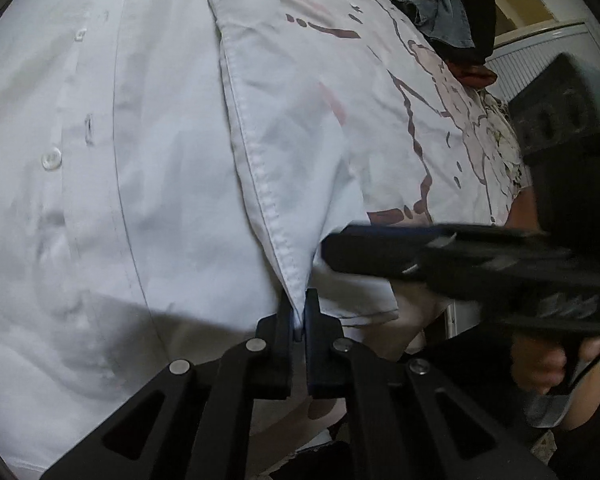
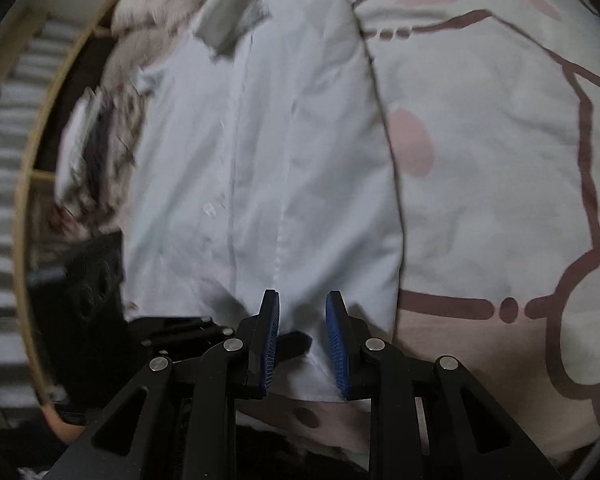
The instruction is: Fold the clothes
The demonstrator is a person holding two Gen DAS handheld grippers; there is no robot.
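Observation:
A white button-up shirt (image 1: 140, 160) lies spread on the bed, its button strip on the left of the left wrist view. One side panel is folded over, and its stitched hem runs down to my left gripper (image 1: 300, 312), which is shut on the hem's fold. My right gripper (image 1: 332, 248) reaches in from the right, just above the shirt's lower corner. In the right wrist view the shirt (image 2: 260, 160) stretches away from my right gripper (image 2: 302, 300), whose blue pads stand apart over the cloth with nothing pinched. The left gripper (image 2: 296, 342) shows dark just below them.
The shirt lies on a pale bedcover (image 2: 500, 160) printed with brown lines and pink spots. A heap of grey, black and red clothes (image 1: 440, 12) sits at the far end. A hand (image 1: 540, 368) holds the right gripper. A wooden frame (image 2: 24, 200) borders the bed.

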